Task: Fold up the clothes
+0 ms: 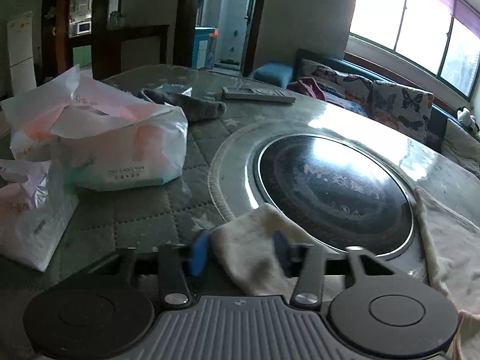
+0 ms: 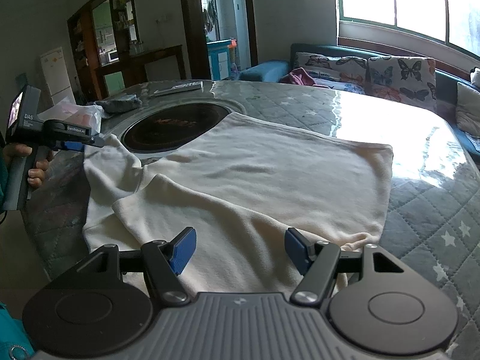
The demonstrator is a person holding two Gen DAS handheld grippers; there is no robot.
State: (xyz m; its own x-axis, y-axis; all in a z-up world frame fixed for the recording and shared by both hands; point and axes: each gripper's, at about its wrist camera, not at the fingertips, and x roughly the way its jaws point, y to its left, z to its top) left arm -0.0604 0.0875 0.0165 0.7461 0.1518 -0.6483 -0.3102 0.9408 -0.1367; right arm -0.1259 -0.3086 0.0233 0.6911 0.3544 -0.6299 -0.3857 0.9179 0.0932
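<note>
While the quilted desk [image 2: 420,240] carries everything, it is the one cream garment [image 2: 270,174] that takes up most of it — spread flat on its right side, bunched and doubled over on its left, with a corner draped onto the round dark hob [image 2: 168,132] let into the desk. I'd judge it lies open like that so its edges can be reached from both sides; how many folds it already has, I cannot tell.

Two grippers are at work, one in each hand. The left gripper [image 1: 240,252] has its blue fingers [image 1: 199,252] clamped on the garment's sleeve end, cloth pinched between them and lifted off the desk, probably to carry that side across. The right gripper [image 2: 240,252] hangs over the near hem with its fingers well apart and nothing between them, seemingly lined up for a pinch.

Off to the left sit two plastic bags [image 1: 120,150] of packaged goods. Farther back lie one grey rolled cloth [image 1: 195,105] and one remote control [image 1: 258,93], well clear of the folding.
</note>
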